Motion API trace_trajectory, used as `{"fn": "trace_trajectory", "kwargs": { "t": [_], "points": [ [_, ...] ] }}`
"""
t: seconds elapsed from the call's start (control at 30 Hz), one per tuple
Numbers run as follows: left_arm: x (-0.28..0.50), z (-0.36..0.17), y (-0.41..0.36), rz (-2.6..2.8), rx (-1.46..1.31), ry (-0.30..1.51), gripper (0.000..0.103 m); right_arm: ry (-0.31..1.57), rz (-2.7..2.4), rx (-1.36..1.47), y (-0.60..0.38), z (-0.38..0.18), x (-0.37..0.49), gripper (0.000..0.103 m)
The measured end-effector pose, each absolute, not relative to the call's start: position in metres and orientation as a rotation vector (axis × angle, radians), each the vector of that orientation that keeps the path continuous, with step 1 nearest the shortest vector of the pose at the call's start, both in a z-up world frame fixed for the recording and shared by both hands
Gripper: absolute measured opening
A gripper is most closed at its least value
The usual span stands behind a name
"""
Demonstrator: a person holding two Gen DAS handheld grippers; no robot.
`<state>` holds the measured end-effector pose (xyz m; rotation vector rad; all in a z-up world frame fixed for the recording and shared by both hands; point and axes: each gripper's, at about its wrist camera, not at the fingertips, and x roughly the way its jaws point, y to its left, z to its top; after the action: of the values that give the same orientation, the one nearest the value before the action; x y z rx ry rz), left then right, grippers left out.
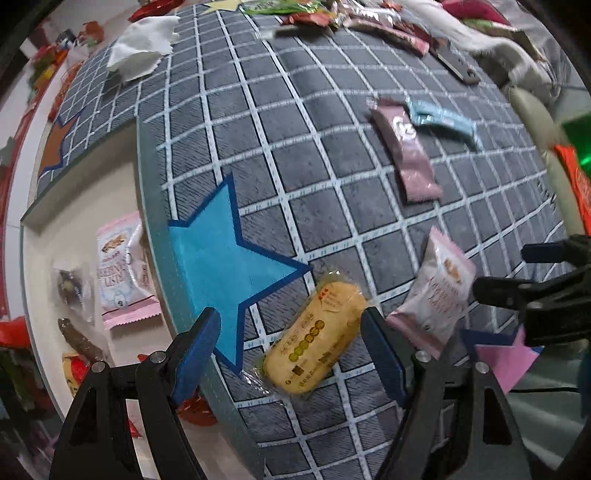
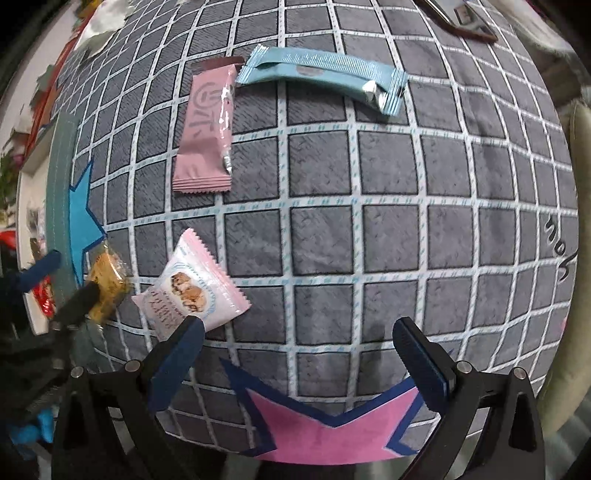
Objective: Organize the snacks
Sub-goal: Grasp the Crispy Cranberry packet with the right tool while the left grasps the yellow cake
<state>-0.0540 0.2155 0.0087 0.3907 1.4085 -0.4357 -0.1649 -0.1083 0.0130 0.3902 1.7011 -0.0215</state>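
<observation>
A yellow snack packet [image 1: 317, 339] lies on the grey checked cloth [image 1: 295, 147], and my left gripper [image 1: 291, 354] points down over it. That gripper is open, its blue pads [image 1: 195, 354] standing either side of the packet without pressing it. Just right of the yellow packet lies a pink-and-white cookie packet [image 2: 192, 288]. My right gripper [image 2: 299, 363] hangs open with only cloth between its fingers, its left finger beside the cookie packet. Farther off lie a pink bar [image 2: 207, 129] and a light blue bar [image 2: 321, 70]. The left gripper [image 2: 55, 288] shows at the left edge of the right wrist view.
A white tray [image 1: 74, 236] below the cloth's left edge holds another cookie packet [image 1: 122, 273] and several other snacks. A heap of mixed snacks [image 1: 332, 14] and a white cloth [image 1: 144, 40] lie at the far side. A blue star [image 1: 221, 266] and a pink star [image 2: 332, 432] mark the cloth.
</observation>
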Motion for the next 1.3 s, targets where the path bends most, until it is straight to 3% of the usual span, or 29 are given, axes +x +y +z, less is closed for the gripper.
{"fn": "trace_trajectory", "kwargs": {
  "t": [0.53,0.8,0.97,1.3],
  "points": [
    [-0.059,-0.002,0.234,-0.513,0.422,1.413,0.084,1.738,0.077,0.222,0.035,0.033,-0.145,0.103],
    [-0.08,-0.018,0.224,-0.513,0.502,1.414,0.087,1.727,-0.057,0.144,-0.004,-0.012,-0.133,0.103],
    [-0.063,-0.019,0.214,-0.419,0.398,1.426,0.089,1.701,-0.075,0.306,-0.028,-0.008,-0.129,0.103],
    [-0.066,-0.019,0.22,-0.43,0.425,1.427,0.091,1.686,0.123,0.134,0.046,-0.007,-0.091,0.103]
  ]
}}
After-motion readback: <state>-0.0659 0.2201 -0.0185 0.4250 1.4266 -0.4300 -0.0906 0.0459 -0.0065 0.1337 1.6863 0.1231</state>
